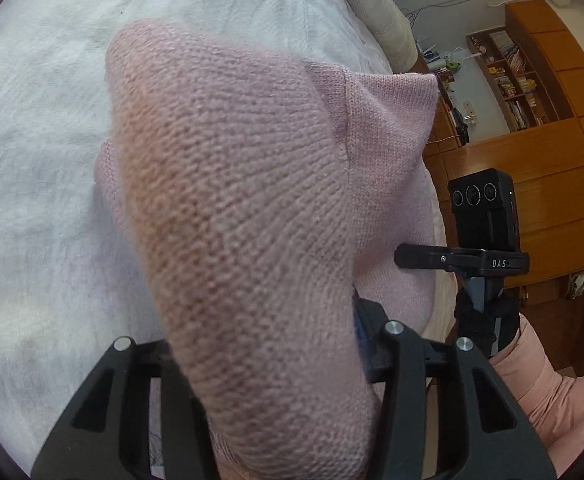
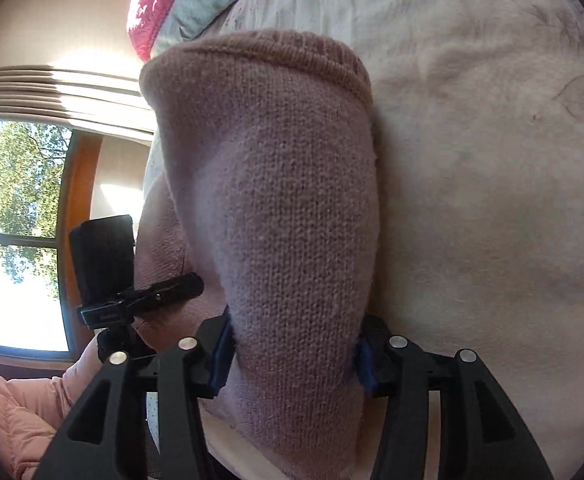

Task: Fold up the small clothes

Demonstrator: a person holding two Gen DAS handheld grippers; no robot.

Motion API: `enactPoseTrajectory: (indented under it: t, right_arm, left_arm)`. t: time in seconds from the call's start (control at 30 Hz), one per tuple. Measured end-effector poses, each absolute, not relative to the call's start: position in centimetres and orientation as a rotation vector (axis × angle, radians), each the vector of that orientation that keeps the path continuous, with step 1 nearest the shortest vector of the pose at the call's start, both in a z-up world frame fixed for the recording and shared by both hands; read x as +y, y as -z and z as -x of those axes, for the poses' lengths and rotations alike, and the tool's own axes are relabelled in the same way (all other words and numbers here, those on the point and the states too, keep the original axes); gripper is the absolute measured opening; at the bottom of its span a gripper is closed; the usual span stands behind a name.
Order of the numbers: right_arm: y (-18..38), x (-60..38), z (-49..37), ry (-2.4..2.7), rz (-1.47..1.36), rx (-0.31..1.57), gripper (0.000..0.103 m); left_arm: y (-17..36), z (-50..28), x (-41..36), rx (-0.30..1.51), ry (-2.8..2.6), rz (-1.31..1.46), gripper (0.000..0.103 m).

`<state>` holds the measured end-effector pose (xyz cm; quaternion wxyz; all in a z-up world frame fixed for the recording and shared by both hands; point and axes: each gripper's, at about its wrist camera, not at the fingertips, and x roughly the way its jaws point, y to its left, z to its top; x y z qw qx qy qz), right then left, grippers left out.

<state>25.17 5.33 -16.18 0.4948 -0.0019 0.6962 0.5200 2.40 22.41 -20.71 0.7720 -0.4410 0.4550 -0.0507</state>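
A pink knit sweater point(image 1: 244, 208) fills the left wrist view, lifted over a white bedspread point(image 1: 40, 160). My left gripper point(image 1: 276, 360) is shut on a fold of it, and the cloth drapes over and hides the fingertips. In the right wrist view the same sweater point(image 2: 292, 220) rises from my right gripper point(image 2: 292, 360), its ribbed hem point(image 2: 276, 56) at the top. That gripper is shut on the knit, with blue pads point(image 2: 222, 356) pressing it from both sides. The rest of the sweater lies flat on the bed point(image 1: 392, 152).
The black camera block of the right hand-held unit point(image 1: 484, 216) hangs by the bed's right edge, above a pink sleeve point(image 1: 540, 392). Wooden cabinets and a bookshelf point(image 1: 512, 80) stand beyond. The left unit point(image 2: 104, 264), a window point(image 2: 16, 220) and a red pillow point(image 2: 152, 8) show in the right wrist view.
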Motion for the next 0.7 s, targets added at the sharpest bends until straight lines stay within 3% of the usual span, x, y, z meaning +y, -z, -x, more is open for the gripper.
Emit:
enactPoseTrajectory:
  t: [0.07,0.13,0.3,0.57,0.7]
  right_arm:
    - [17.1,5.3,-25.3,-1.26,-0.008,1.691,0.055]
    - [17.5,5.4,-25.2,-1.249,-0.004,1.694,0.066]
    - [16.5,2.8,-24.4,-1.211,-0.009,1.698,0.083]
    - [16.0,-1.9,-19.6,-1.177,0.049,1.726,0.083]
    - [16.9,-2.1,-19.0,-1.161,-0.024,1.747,0.075]
  left_arm:
    - [21.2,-2.1,22.9,0.985,0.088,0.987,0.047]
    - [21.1,-2.1,23.0,0.996,0.064,0.954,0.05]
    - [18.5,-1.0,23.1,1.024,-0.015,0.903,0.053]
    - [12.6,3.6,21.2,0.988,-0.173,0.782,0.055]
    - [12.7,5.3,19.3,1.004,-0.216,0.732,0.057]
